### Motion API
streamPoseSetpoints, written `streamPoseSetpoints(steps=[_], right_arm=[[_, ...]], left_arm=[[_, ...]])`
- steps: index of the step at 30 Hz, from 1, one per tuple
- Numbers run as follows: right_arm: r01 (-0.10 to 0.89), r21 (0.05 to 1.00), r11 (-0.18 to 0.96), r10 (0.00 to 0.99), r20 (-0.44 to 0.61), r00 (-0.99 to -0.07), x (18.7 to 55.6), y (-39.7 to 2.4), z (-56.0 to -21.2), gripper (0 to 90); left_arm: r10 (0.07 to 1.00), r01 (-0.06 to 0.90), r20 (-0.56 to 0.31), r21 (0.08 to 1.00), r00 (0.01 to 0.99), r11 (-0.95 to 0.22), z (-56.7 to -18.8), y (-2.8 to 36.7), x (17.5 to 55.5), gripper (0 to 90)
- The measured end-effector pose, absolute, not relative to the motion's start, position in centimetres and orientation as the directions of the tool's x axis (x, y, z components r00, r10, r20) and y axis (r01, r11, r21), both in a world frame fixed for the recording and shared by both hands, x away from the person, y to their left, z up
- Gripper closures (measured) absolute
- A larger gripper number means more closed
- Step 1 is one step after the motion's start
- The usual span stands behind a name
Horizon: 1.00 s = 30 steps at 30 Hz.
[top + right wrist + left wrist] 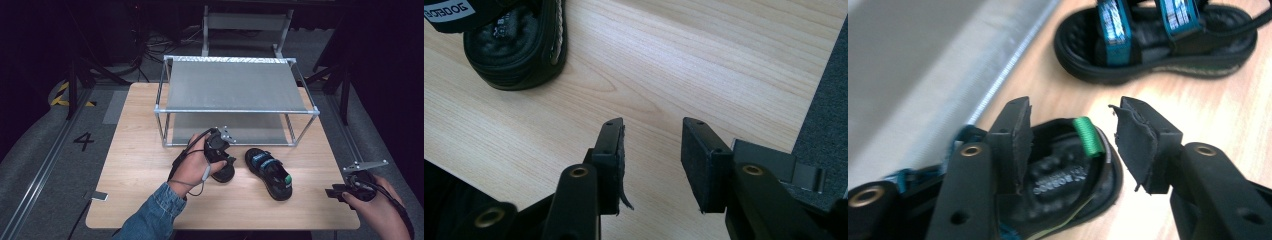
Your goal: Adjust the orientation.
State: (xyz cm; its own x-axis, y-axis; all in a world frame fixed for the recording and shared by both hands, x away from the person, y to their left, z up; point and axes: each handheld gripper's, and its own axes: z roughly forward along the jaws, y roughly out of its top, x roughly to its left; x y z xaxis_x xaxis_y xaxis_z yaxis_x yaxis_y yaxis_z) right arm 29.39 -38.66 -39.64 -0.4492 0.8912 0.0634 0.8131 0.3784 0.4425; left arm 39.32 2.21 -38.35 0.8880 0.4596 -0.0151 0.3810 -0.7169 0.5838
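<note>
The black foam-soled sandal with a green heel loop (1068,170) is lying on the wooden counter (150,165) directly under the left claw (1070,131), whose jaws are standing open around its heel; being light and flexible, it is probably best pinched at the heel rim. The right claw (651,150) is hovering open, well apart.

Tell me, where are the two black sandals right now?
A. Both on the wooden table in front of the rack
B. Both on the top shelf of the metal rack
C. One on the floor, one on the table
A: both sandals, the left sandal and the right sandal, lie on the wooden table before the rack.
</note>
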Motion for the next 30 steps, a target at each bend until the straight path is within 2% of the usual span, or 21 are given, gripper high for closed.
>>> streamPoseSetpoints(steps=[3,6,8,16,21,30], right_arm=[[0.813,0.444,0.378,0.892,0.062,-0.448,29.4,-38.7,-39.6,62.6],[0.815,0.441,0.377,0.892,0.065,-0.447,29.4,-38.6,-39.8,61.9],[0.813,0.443,0.378,0.891,0.065,-0.449,29.5,-38.6,-39.8,61.8],[0.806,0.444,0.392,0.884,0.062,-0.464,30.2,-38.2,-39.7,61.8],[0.79,0.45,0.417,0.867,0.065,-0.494,31.3,-37.1,-39.6,61.7],[0.76,0.45,0.468,0.832,0.066,-0.551,33.3,-34.8,-39.6,61.6]], left_arm=[[0.449,0.392,-0.042,0.566,0.892,-0.726,-38.6,2.0,39.3,59.4],[0.441,0.387,-0.039,0.549,0.897,-0.74,-38.6,1.9,39.2,77.8],[0.435,0.388,-0.049,0.55,0.899,-0.74,-38.4,2.1,39.1,83.9],[0.416,0.376,-0.032,0.492,0.909,-0.785,-37.2,3.2,37.4,85.6],[0.435,0.402,-0.029,0.444,0.9,-0.801,-36.4,4.8,36.1,85.6],[0.45,0.424,-0.047,0.433,0.892,-0.795,-36.9,6.1,35.1,84.7]])
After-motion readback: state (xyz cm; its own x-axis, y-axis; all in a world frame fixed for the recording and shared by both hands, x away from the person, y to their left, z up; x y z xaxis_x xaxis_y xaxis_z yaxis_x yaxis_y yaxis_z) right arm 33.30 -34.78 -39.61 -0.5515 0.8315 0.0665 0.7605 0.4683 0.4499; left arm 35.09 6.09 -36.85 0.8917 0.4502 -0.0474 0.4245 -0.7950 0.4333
